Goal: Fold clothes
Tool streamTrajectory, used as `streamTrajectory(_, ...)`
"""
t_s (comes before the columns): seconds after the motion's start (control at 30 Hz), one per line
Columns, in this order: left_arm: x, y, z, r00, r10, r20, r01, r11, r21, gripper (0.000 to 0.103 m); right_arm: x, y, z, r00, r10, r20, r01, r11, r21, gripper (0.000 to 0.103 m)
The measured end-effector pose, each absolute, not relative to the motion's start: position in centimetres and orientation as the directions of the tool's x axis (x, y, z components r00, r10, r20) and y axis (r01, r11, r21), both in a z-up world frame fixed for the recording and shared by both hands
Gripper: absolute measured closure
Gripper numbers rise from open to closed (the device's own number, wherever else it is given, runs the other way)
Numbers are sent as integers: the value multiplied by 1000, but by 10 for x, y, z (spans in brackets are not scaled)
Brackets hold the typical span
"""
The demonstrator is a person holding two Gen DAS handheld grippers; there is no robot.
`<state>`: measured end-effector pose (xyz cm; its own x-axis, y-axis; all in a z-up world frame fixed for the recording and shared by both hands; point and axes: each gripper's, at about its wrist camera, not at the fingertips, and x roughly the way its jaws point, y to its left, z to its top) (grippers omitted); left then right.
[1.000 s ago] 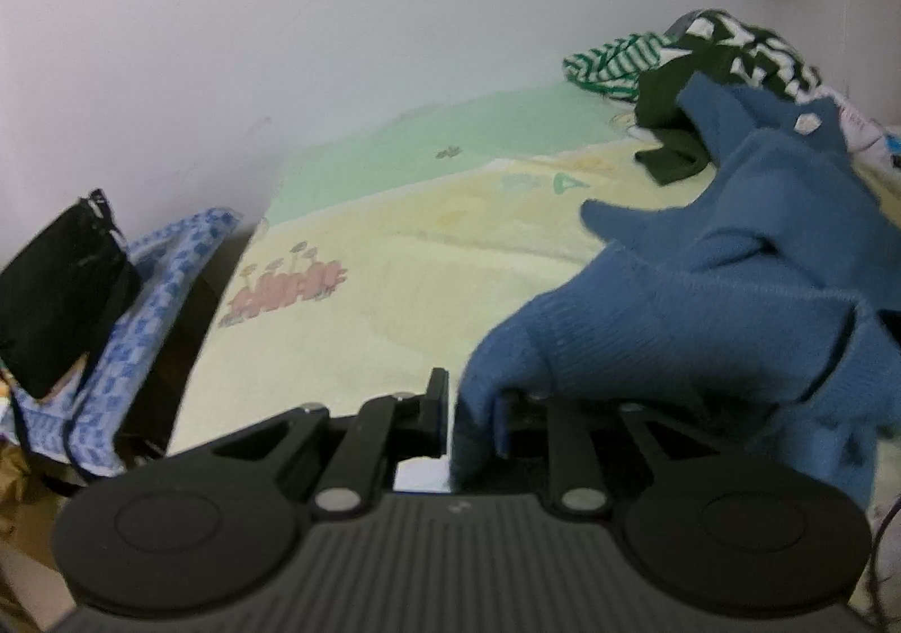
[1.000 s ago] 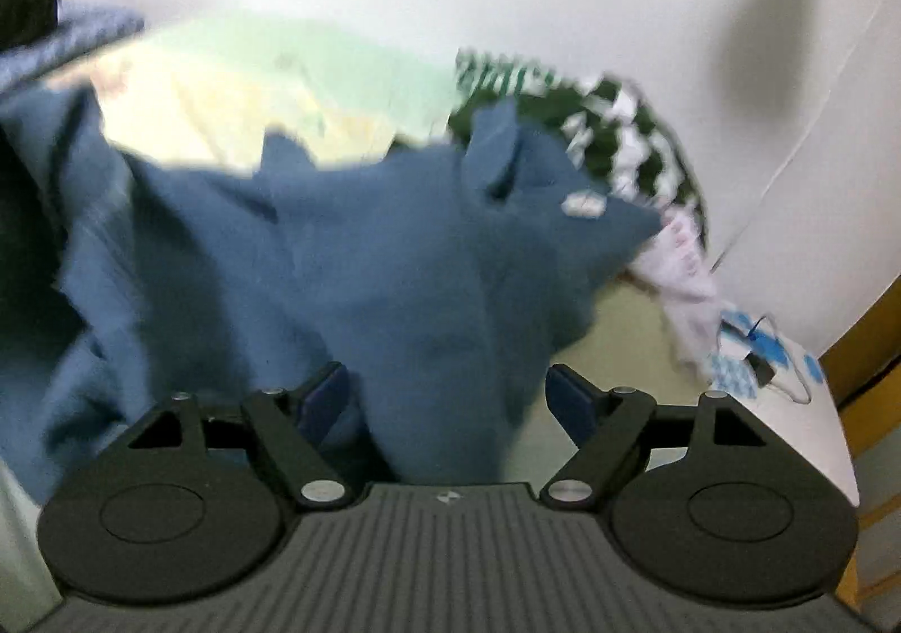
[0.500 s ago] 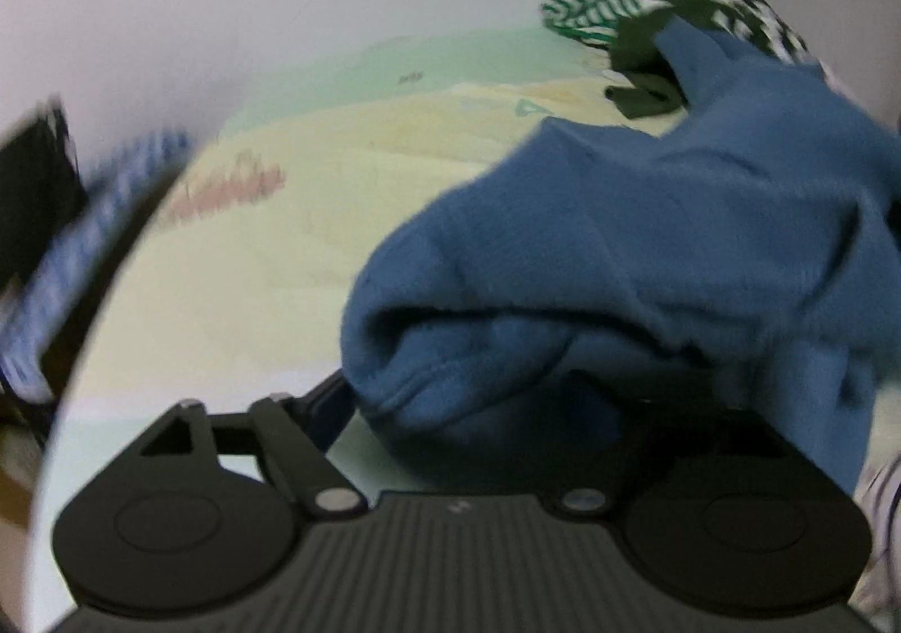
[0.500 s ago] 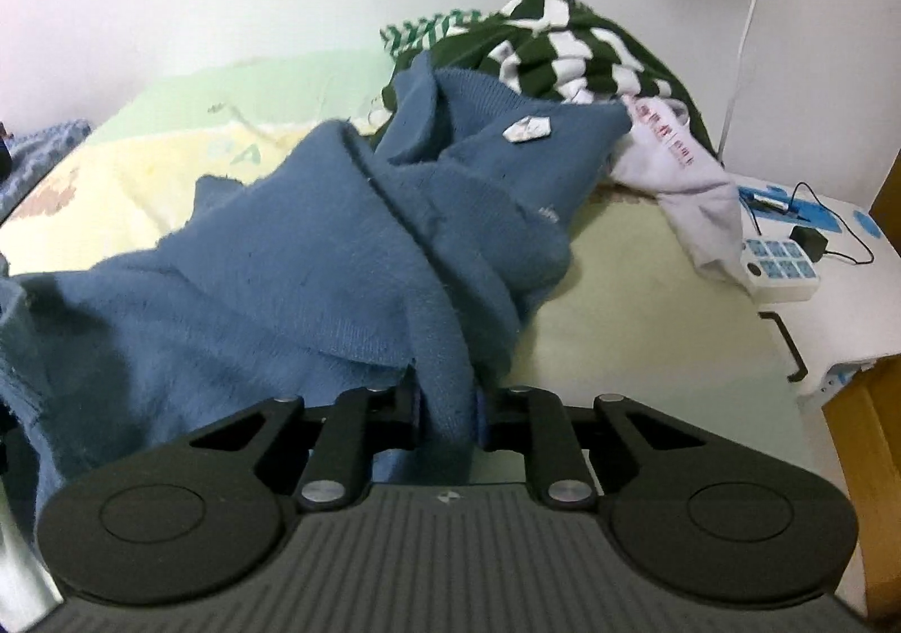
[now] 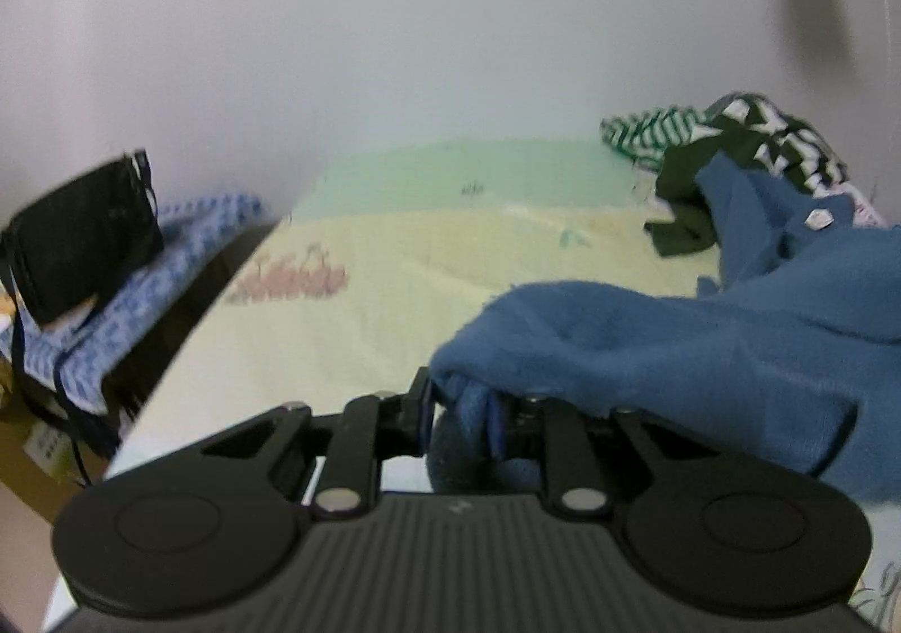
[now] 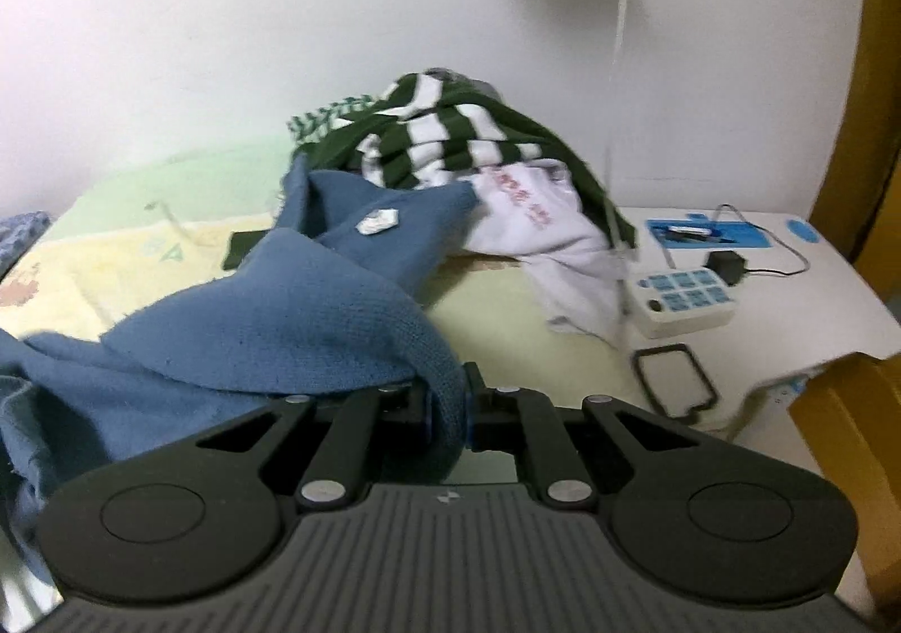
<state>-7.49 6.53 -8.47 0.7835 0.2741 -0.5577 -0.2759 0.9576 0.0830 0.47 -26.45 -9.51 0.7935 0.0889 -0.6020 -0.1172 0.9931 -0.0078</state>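
While both our grippers grip the blue sweater [image 6: 270, 317], it lies bunched and rumpled across the bed [image 5: 360, 329], not yet in any flat or folded shape that we can see. The fingers of our left gripper [image 5: 459, 410] are clenched on a thick roll of its knit at one edge, and the fingers of our right gripper [image 6: 447, 408] are pinched on another ribbed edge, so the cloth sags in a heap between the two holds. A small white tag [image 6: 378, 222] shows on the part that trails back toward the pile behind it.

That pile holds a green-and-white striped garment [image 6: 445, 137] and a white garment [image 6: 540, 227] with red print, both crumpled against the wall and touching the sweater's far end. We see no neat stack of folded pieces in either view, though parts of the bed lie outside both views. We judge the sweater to be mid-handling, with spreading and folding left for it, and the two garments behind left as well. A power strip [image 6: 684, 298] sits on the white tabletop [image 6: 816, 295] to the right.
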Motion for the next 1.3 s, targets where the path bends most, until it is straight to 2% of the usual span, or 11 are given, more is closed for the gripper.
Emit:
streamTrajectory(0.13, -98, 69, -59, 830, 234, -507, -242, 969, 51, 84, -13, -262, -98, 757, 91, -647, -101, 995, 22, 95)
streamTrajectory(0.37, -129, 112, -12, 876, 238, -420, -255, 967, 16, 84, -44, -253, -103, 693, 109, -712, -72, 994, 82, 95)
streamTrajectory(0.5, -139, 136, -6, 874, 273, -402, -266, 961, 75, 84, -53, -231, -102, 687, 156, -710, -61, 986, 158, 95)
streamTrajectory(0.6, -141, 155, -19, 853, 241, -464, -250, 967, 44, 84, -61, -217, -104, 684, 170, -710, -63, 983, 175, 95)
streamTrajectory(0.67, -138, 156, -43, 811, 262, -524, -238, 965, 114, 85, -66, -213, -105, 692, 142, -707, -45, 987, 154, 95)
streamTrajectory(0.8, -144, 145, -87, 751, 232, -618, -113, 967, 226, 85, -66, -228, -112, 693, 18, -720, 65, 994, 87, 95)
streamTrajectory(0.9, -157, 148, -100, 730, 167, -663, -35, 978, 208, 84, -70, -247, -112, 684, -80, -725, 158, 987, 41, 95)
streamTrajectory(0.97, -168, 149, -105, 727, 134, -673, 16, 977, 212, 78, -73, -258, -112, 677, -130, -724, 214, 977, 24, 95)
streamTrajectory(1.1, -174, 159, -112, 706, 92, -702, 84, 974, 211, 75, -72, -267, -119, 652, -214, -728, 281, 959, -30, 95)
streamTrajectory(1.3, -177, 212, -90, 691, 44, -722, 46, 993, 104, 74, -67, -272, -126, 637, -306, -707, 312, 941, -127, 95)
